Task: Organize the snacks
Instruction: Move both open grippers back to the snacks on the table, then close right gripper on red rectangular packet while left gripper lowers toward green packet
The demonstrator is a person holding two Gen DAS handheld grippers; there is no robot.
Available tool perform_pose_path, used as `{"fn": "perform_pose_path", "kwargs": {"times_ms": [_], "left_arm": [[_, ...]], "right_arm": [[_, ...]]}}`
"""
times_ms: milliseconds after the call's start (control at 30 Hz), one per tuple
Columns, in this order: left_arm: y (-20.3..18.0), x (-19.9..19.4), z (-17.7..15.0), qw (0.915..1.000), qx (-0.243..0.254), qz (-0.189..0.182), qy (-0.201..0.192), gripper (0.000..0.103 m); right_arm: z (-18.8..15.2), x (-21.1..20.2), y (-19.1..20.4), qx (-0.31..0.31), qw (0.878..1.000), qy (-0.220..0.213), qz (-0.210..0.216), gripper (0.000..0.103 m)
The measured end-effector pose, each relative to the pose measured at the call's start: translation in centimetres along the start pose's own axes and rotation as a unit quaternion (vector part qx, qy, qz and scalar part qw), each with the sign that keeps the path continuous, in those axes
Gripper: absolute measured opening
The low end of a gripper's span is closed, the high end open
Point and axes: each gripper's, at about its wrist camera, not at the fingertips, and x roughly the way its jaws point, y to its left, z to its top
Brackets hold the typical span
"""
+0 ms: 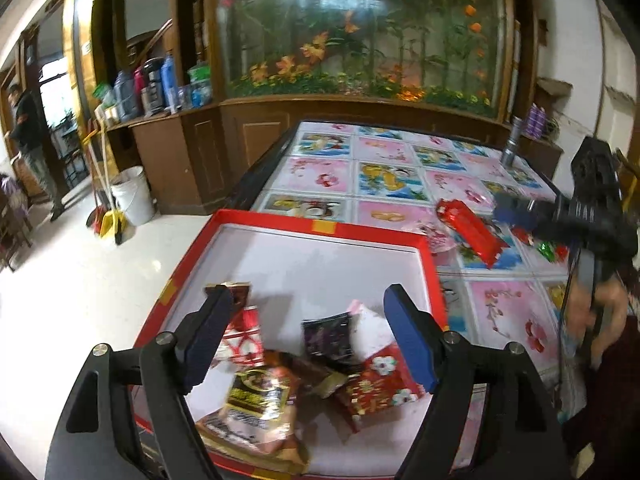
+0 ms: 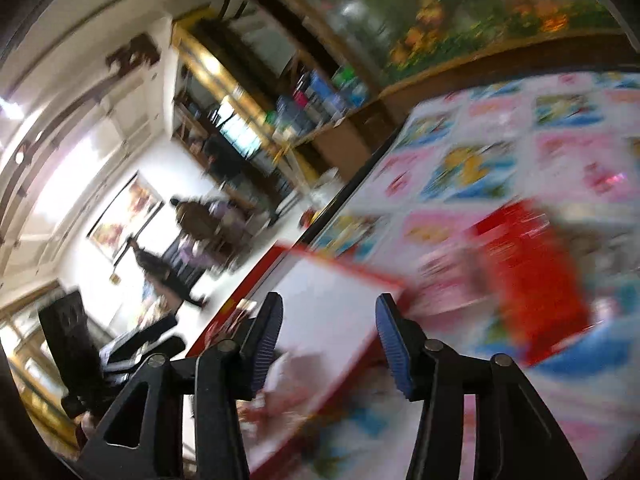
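Left gripper (image 1: 308,332): we hold it spread wide and empty, hanging over the near end of the box (image 1: 425,245).
Right gripper (image 2: 328,340): also spread wide with nothing between the pads; its view is badly blurred, so we read little else from it.
Box: red rim, white floor, directly under and ahead of our left gripper; from the right gripper it lies ahead and to the left.
Packs in box (image 1: 260,396): several foil snack packs piled loosely below our left fingers, overlapping one another.
Red pack (image 1: 472,232): lies on the table (image 1: 392,152) outside the box, ahead and to the right of our left gripper; ahead-right of the right gripper too.
Small sweets (image 1: 550,250): a few wrapped pieces near the red pack, too blurred to count.
Handling: we judge the red pack light, crinkly and slippery, soft to squeeze, its contents possibly crushable.
Hold: we would pinch it across the narrow width near the middle, gently.
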Motion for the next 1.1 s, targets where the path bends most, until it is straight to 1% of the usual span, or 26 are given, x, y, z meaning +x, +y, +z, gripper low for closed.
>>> {"fn": "perform_pose_path", "kwargs": {"times_ms": [67,133,200,267,333,400,467,600,667,733,833,900,1033,1100], "left_arm": [[-1.1,0.3,0.2,0.9999,0.012,-0.004,0.005,0.078],[-2.4,0.7,0.6,0.9996,0.022,-0.012,0.011,0.078],[-3.9,1.1,1.0,0.9992,0.030,-0.022,0.017,0.078],[-5.2,1.3,1.4,0.9985,0.039,-0.031,0.021,0.078],[-6.9,1.6,2.0,0.9973,0.054,-0.042,0.027,0.078],[-8.8,2.1,2.7,0.9953,0.075,-0.052,0.032,0.078],[-10.6,2.4,3.3,0.9930,0.096,-0.060,0.033,0.078],[-13.7,3.3,4.4,0.9894,0.118,-0.078,0.035,0.078],[-14.7,4.0,4.6,0.9883,0.117,-0.089,0.040,0.078],[-15.7,5.2,4.9,0.9874,0.115,-0.096,0.049,0.078],[-17.0,7.5,5.4,0.9867,0.109,-0.095,0.075,0.078],[-17.9,8.7,5.5,0.9847,0.105,-0.105,0.091,0.078],[-19.4,8.9,5.2,0.9813,0.109,-0.126,0.097,0.078],[-19.8,8.9,4.8,0.9803,0.114,-0.126,0.101,0.078]], "right_arm": [[1.2,-3.1,-3.5,0.029,0.999,-0.033,-0.020,0.056],[1.9,-5.3,-6.1,0.054,0.996,-0.053,-0.038,0.059],[2.5,-7.5,-8.7,0.085,0.992,-0.070,-0.054,0.060],[3.1,-9.3,-10.2,0.102,0.989,-0.085,-0.067,0.060],[3.5,-10.6,-11.0,0.097,0.988,-0.090,-0.085,0.065],[3.9,-11.8,-11.5,0.080,0.987,-0.086,-0.108,0.068],[4.0,-12.9,-12.4,0.073,0.986,-0.082,-0.123,0.068],[4.2,-14.9,-15.5,0.102,0.980,-0.073,-0.153,0.069],[4.0,-15.2,-16.6,0.115,0.977,-0.060,-0.170,0.069],[3.7,-14.8,-17.5,0.121,0.974,-0.036,-0.187,0.069],[3.6,-14.5,-18.1,0.122,0.970,-0.020,-0.208,0.069],[3.5,-14.3,-18.2,0.119,0.969,-0.012,-0.217,0.069],[3.2,-13.8,-18.9,0.106,0.955,0.010,-0.276,0.069],[2.9,-13.3,-19.4,0.107,0.948,0.026,-0.298,0.069]]}}
